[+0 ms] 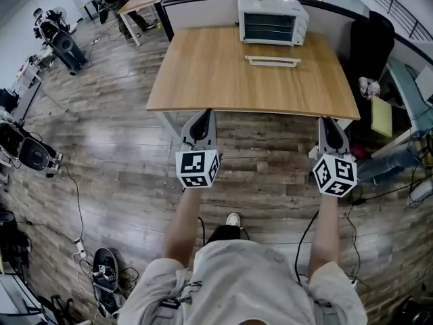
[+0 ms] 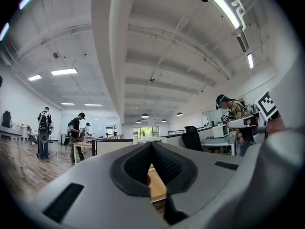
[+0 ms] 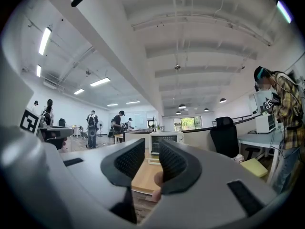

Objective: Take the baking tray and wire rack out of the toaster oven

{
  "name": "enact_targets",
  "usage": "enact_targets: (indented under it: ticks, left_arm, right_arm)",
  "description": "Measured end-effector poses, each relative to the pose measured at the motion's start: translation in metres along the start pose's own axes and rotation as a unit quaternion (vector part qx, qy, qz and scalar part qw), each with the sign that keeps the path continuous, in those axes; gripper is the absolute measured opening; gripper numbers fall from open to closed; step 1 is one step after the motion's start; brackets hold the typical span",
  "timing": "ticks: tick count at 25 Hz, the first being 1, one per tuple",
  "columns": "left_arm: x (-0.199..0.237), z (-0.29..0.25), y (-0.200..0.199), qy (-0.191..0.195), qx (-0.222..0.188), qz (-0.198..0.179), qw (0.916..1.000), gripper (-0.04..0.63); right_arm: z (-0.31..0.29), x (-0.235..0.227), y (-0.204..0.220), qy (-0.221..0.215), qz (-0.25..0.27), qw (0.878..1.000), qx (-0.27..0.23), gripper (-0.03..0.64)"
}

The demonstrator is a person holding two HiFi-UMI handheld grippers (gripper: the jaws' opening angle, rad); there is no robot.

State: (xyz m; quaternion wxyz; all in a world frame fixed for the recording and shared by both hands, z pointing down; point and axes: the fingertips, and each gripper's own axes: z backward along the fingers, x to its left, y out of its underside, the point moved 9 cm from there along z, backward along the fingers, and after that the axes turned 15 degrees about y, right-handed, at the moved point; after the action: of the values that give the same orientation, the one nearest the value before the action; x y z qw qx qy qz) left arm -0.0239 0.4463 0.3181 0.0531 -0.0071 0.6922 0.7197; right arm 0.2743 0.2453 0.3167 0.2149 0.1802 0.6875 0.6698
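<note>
A: Entry one, the oven?
B: White box-shaped toaster oven [image 1: 272,20], at the far edge of the light wooden desk [image 1: 223,80]. Metal wire rack [image 1: 268,27] still inside; the baking tray cannot be made out.
A: Entry two, the tongs?
B: Left tongs [image 1: 201,117]: clenched, pads touching, empty. Right tongs [image 1: 329,122]: slightly parted, empty. Both held level by the desk's near edge.

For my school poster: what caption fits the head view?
Person holds left gripper and right gripper before a table with a toaster oven at its far side.
</note>
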Motion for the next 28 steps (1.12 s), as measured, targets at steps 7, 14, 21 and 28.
enact_targets:
  ticks: [7, 14, 21, 28]
  left_arm:
    - [0.022, -0.005, 0.010, -0.004, 0.002, 0.000, 1.0000, 0.014]
    - [0.063, -0.015, 0.015, -0.002, 0.004, 0.000, 1.0000, 0.014]
    - [0.094, -0.026, 0.017, 0.001, -0.009, 0.001, 1.0000, 0.014]
    - [0.114, -0.037, 0.022, -0.007, -0.016, 0.021, 0.9996, 0.015]
  right_arm:
    - [-0.021, 0.025, 0.009, -0.009, 0.013, 1.000, 0.007, 0.197]
    - [-0.050, 0.051, 0.006, -0.010, 0.017, 1.000, 0.017, 0.240]
    - [-0.064, 0.071, 0.011, -0.007, 0.023, 1.000, 0.021, 0.239]
    - [-0.080, 0.075, 0.018, -0.007, 0.020, 1.000, 0.023, 0.239]
